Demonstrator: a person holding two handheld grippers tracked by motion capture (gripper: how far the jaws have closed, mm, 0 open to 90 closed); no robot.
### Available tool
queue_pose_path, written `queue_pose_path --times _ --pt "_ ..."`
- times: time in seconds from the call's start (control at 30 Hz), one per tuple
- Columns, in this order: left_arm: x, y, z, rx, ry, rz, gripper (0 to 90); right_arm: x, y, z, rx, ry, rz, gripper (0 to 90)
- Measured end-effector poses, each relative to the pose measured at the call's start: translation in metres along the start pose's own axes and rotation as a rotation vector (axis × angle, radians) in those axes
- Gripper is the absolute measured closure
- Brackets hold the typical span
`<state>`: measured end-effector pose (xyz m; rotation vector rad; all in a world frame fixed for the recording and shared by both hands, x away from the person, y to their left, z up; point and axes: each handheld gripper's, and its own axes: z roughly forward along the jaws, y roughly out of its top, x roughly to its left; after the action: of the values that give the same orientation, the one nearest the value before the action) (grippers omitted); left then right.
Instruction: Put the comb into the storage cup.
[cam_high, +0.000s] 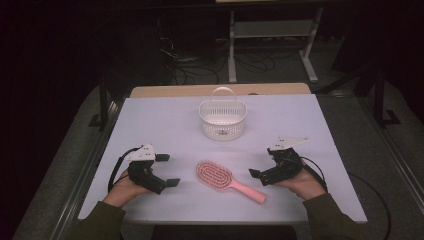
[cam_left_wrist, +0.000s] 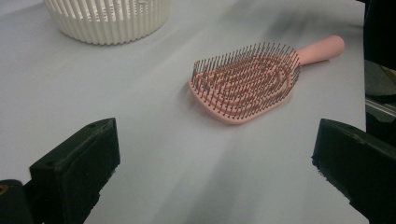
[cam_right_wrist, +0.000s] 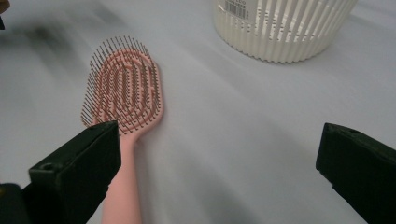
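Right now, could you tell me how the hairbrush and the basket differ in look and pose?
The hairbrush is pink and lies flat, bristles up, while the basket is cream-white and stands upright with its handle raised. The hairbrush is long and slim with a straight handle; the basket is round with slatted walls. The hairbrush lies between the two grippers, the basket farther back. Both rest on the white table, untouched.

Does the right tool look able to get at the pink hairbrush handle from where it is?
Probably yes: the right tool is open beside the hairbrush handle, with bare table between them.
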<state>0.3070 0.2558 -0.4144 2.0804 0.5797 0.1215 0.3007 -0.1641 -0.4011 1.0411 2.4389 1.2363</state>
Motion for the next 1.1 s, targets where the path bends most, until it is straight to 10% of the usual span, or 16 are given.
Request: queue_pose_path --times 1.1 --pt "0.0 0.001 -0.002 -0.012 -0.004 -0.001 0.6 0.02 0.021 0.025 0.041 0.052 -0.043 0.0"
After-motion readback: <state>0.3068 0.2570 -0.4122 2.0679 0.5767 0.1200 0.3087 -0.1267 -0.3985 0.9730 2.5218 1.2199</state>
